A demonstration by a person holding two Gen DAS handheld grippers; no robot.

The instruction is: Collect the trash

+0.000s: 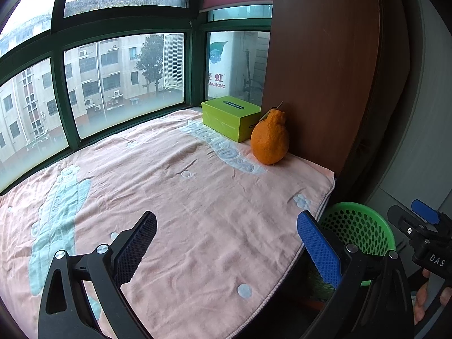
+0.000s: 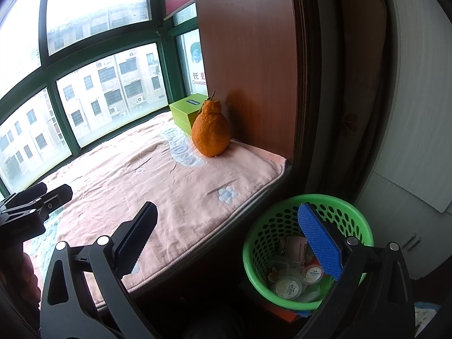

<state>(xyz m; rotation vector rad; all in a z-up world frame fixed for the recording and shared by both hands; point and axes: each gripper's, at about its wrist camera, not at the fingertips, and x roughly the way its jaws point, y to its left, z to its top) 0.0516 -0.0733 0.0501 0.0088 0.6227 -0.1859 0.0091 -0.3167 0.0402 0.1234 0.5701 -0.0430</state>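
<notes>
blanket (image 1: 175, 186): soft pink cloth, matt, wrinkled | basket (image 2: 358, 220): glossy green perforated plastic, 4 o'clock in the right wrist view | fruit (image 1: 270, 139): orange rind, rough, pebbled | box (image 1: 231, 117): smooth green card | side panel (image 1: 325, 65): polished reddish wood, 1 o'clock in the left wrist view

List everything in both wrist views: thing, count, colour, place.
blanket: 1, pink with pale blue print, spread over the window ledge
box: 1, lime green, far corner of the blanket by the window
citrus fruit: 1, orange, on the blanket beside the box, near the wood panel
wood panel: 1, reddish brown, right of the ledge
basket: 1, green, perforated, on the floor below the blanket's right edge
trash in basket: several pieces, mostly whitish round lids or cups, exact count unclear
window frame: 1, dark green, behind the ledge
left gripper: 1, black with one blue pad, open, over the blanket
right gripper: 1, same colours, open, between ledge and basket
</notes>
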